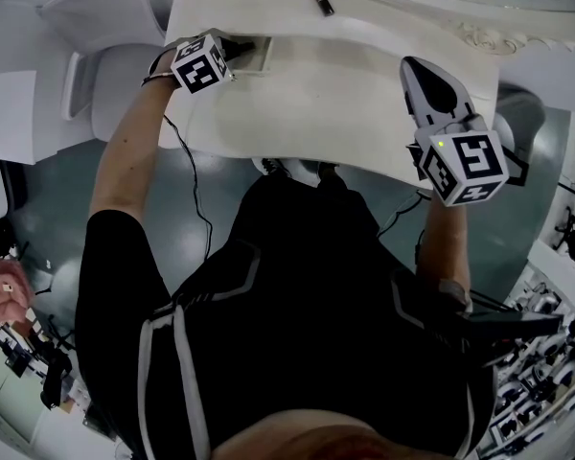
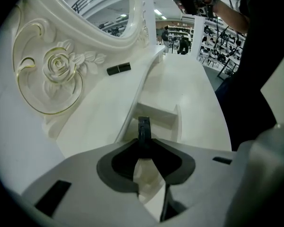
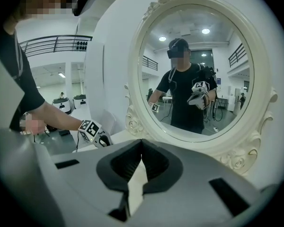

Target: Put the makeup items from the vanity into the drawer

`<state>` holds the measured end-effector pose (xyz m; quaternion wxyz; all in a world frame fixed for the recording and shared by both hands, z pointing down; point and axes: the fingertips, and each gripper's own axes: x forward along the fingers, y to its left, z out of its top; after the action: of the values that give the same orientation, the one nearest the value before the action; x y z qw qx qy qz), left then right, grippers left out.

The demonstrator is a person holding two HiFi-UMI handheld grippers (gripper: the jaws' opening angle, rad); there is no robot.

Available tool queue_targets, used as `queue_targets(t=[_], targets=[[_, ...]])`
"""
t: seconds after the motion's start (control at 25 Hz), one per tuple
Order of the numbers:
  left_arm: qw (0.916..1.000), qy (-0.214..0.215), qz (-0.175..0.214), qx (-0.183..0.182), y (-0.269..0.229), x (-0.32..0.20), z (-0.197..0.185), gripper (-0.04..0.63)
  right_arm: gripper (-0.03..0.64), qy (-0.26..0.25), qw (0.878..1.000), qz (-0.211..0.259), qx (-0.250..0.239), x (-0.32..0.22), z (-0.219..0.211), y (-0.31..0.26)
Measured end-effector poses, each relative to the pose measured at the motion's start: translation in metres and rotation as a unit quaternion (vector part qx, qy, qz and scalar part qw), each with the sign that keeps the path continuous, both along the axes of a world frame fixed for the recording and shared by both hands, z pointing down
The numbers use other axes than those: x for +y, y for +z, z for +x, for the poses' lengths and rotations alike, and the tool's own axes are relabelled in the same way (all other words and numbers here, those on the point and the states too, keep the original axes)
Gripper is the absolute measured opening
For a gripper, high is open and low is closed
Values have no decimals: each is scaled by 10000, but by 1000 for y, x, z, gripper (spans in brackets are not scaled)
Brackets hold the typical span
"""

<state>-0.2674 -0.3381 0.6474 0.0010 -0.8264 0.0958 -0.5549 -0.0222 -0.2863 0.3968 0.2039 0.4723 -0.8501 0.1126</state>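
Left gripper [image 1: 225,56], seen from my head camera, reaches to the far left of the white vanity [image 1: 326,94], right at the open drawer [image 1: 254,54] set into its top. Right gripper [image 1: 418,67] hangs over the vanity's right end, well apart from the drawer. One black tube [image 1: 322,0] lies on the raised back ledge, between the two tools. Grey-green floor [image 1: 57,171] shows on both sides of the vanity, below its front edge.

From the left gripper [image 2: 144,142] view, my jaws stand narrow and clamp a slim black item [image 2: 144,126], held upright and edge-on just above the drawer [image 2: 158,111]. The black tube [image 2: 119,69] rests on the ledge beside a carved rose [image 2: 57,65] with a gilt rim. The vanity [image 2: 189,93] top runs smooth and bare toward a bright hall with ceiling lights and racks of gear along the right.

From the right gripper [image 3: 142,143] view, my jaws meet at the tips with nothing between them. They face the oval mirror [image 3: 199,65] in its carved white frame, where I appear in black with both tools raised. To the left, my left gripper [image 3: 95,132] shows at the end of my bare forearm, and behind it stand a white wall and a railed gallery.
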Motion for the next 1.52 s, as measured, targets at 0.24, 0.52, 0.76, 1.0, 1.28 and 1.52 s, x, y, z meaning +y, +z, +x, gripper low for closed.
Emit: queue_targets(t=[0.24,0.52,0.76,1.0,1.28,1.52], targets=[[9998,125,-162,-64,4,4,-2,91,6,-28,10000,-31,-60,-3,-4,2],[9999,95,-28,-64,4,-1,-4,109,5,-35,10000,-39,-33,-4,-2,4],[10000,14,-73,36,-3,0,-7,137,6,-68,9999,-12,-80,-1,-1,2],[9987,-222,104,444,-29,0,-2,158,6,-120,9998,94,-140,0,-2,-5],[9868,-1005,269,1244,-85,4,0,158,6,-260,9988,303,-270,-1,-8,-20],[9497,-1858,516,2467,-144,13,11,158,6,-411,9976,448,-333,-2,-13,-32]])
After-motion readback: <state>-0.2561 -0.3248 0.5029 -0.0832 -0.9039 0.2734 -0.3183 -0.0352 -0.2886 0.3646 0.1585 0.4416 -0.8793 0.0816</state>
